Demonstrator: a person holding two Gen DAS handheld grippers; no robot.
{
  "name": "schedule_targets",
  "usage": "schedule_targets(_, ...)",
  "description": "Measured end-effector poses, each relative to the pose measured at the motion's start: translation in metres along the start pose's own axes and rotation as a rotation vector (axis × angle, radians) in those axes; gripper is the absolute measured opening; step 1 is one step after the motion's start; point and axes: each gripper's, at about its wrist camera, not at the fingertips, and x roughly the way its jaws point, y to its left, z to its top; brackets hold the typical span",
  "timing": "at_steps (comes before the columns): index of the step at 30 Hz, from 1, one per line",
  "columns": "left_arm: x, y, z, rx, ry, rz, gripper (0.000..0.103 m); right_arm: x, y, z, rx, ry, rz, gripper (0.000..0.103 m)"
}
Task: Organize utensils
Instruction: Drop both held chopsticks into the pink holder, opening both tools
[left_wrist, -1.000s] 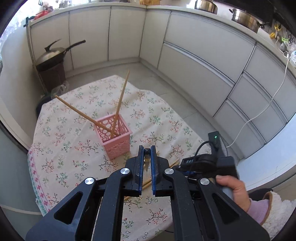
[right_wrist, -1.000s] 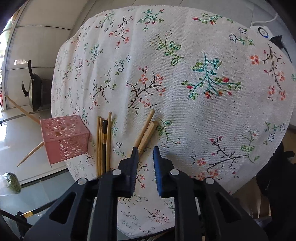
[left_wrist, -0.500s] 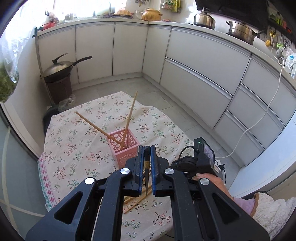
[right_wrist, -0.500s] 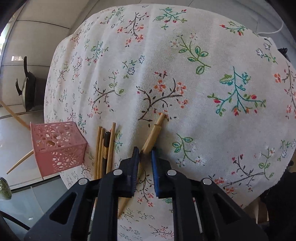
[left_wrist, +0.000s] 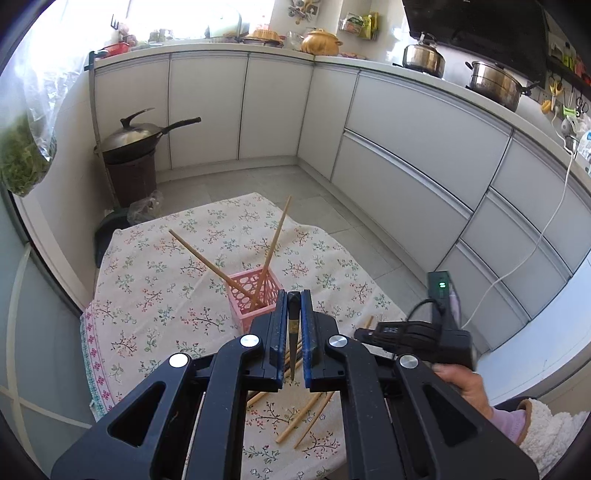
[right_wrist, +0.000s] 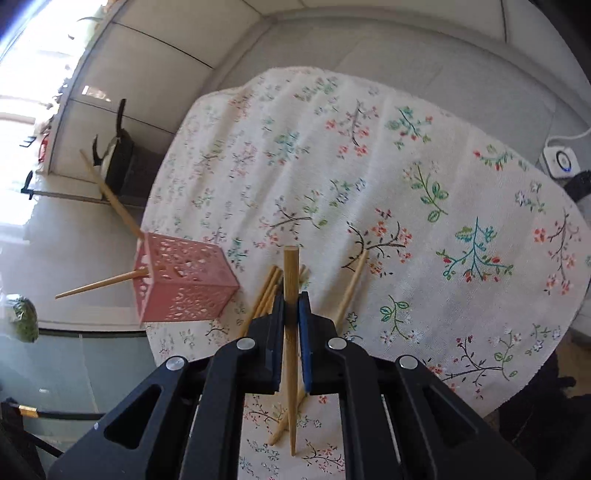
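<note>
A pink openwork basket (left_wrist: 251, 301) (right_wrist: 184, 284) stands on the floral tablecloth (left_wrist: 166, 280) (right_wrist: 424, 177) with two wooden chopsticks leaning out of it. My left gripper (left_wrist: 294, 308) hovers just in front of the basket, shut on a dark chopstick (left_wrist: 294, 332) that hangs tip down. In the right wrist view, my right gripper (right_wrist: 291, 306) is shut on a pale wooden chopstick (right_wrist: 290, 269), lifted off the cloth, its jaws closing the last bit onto it. Several loose wooden chopsticks (right_wrist: 264, 291) (left_wrist: 306, 417) lie on the cloth beside the basket.
A person's hand (left_wrist: 465, 384) holds the right gripper's handle at the table's near right edge. A lidded wok (left_wrist: 129, 138) sits on a brown stand beyond the table. White cabinets (left_wrist: 406, 140) line the room. A bag of greens (left_wrist: 22, 158) hangs at left.
My right gripper closed on the wooden chopstick and raised it off the cloth. My left gripper rose and tilted up a little, still holding the dark chopstick.
</note>
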Motion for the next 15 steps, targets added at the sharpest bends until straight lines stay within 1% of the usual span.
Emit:
schedule_targets(3,-0.005,0.0,0.002,-0.013,-0.022,0.007,0.006,-0.03,0.01,-0.004,-0.068,-0.045,0.032,0.008)
schedule_targets(7,-0.011,0.0,0.005,-0.026,-0.047,0.017,0.006,-0.077,0.025,-0.007,-0.158,-0.13,0.08,0.008)
schedule_targets(13,-0.015,-0.002,0.014,-0.046,-0.078,0.024,0.006,-0.141,0.047,-0.003,-0.246,-0.294,0.107,0.008)
schedule_targets(15,-0.017,-0.001,0.018,-0.059,-0.089,0.027,0.006,-0.162,0.057,0.003,-0.26,-0.35,0.13,0.008)
